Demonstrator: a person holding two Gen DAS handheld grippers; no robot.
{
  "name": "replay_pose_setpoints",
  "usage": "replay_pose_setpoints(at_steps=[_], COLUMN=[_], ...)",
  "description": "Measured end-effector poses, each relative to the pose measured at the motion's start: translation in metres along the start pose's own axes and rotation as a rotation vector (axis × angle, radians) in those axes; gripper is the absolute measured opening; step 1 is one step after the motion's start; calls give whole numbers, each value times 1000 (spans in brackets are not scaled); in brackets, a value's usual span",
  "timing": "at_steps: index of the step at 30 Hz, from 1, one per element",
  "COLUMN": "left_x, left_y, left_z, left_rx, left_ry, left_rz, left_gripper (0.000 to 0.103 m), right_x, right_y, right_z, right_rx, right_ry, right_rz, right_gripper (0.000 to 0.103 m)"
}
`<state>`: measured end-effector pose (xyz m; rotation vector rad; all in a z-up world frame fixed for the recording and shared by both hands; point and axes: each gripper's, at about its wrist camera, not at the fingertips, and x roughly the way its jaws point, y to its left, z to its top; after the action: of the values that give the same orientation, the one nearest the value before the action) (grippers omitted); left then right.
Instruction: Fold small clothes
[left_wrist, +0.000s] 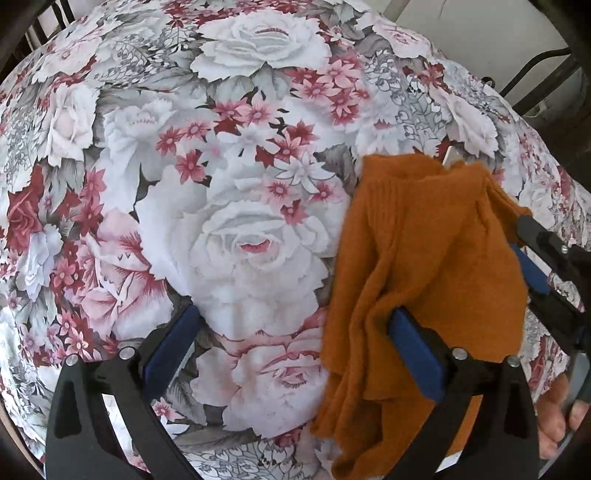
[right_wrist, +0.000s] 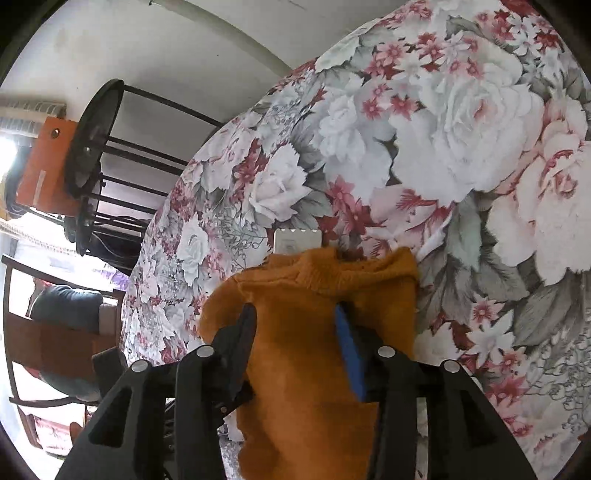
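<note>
- Floral tablecloth (left_wrist: 240, 229) fills both wrist views, bare across the centre and left of my left view
- Orange knit garment (left_wrist: 424, 266) lies bunched at the right of my left view, its ribbed band toward the top, its long axis running top to bottom
- My left claw (left_wrist: 291, 343) is spread wide and empty; the garment sits to its right, draped against the right finger
- My right claw (right_wrist: 295, 332) is nearer: it straddles the knit at lower centre, jaws partly parted; whether the pads pinch, I cannot tell
- Small white tag (right_wrist: 297, 240) peeks above the collar
</note>
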<state>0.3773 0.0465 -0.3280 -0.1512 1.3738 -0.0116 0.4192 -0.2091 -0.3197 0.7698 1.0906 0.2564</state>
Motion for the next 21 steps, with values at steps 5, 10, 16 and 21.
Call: replay_pose_setpoints(at_steps=[5, 10, 16, 21], left_x=[-25, -42, -21, 3], left_y=[-21, -31, -30, -32], left_z=[5, 11, -4, -13], left_rx=[31, 38, 64, 44], left_ry=[-62, -64, 12, 82], left_rz=[-11, -129, -250, -307], left_gripper=[99, 98, 98, 98], right_x=[-31, -54, -73, -54], right_y=[21, 24, -2, -21], right_z=[-1, -19, -55, -59], right_rx=[-56, -77, -32, 29], right_ry=[-70, -68, -45, 14], right_rz=[-31, -69, -149, -97], right_gripper=[48, 62, 76, 77])
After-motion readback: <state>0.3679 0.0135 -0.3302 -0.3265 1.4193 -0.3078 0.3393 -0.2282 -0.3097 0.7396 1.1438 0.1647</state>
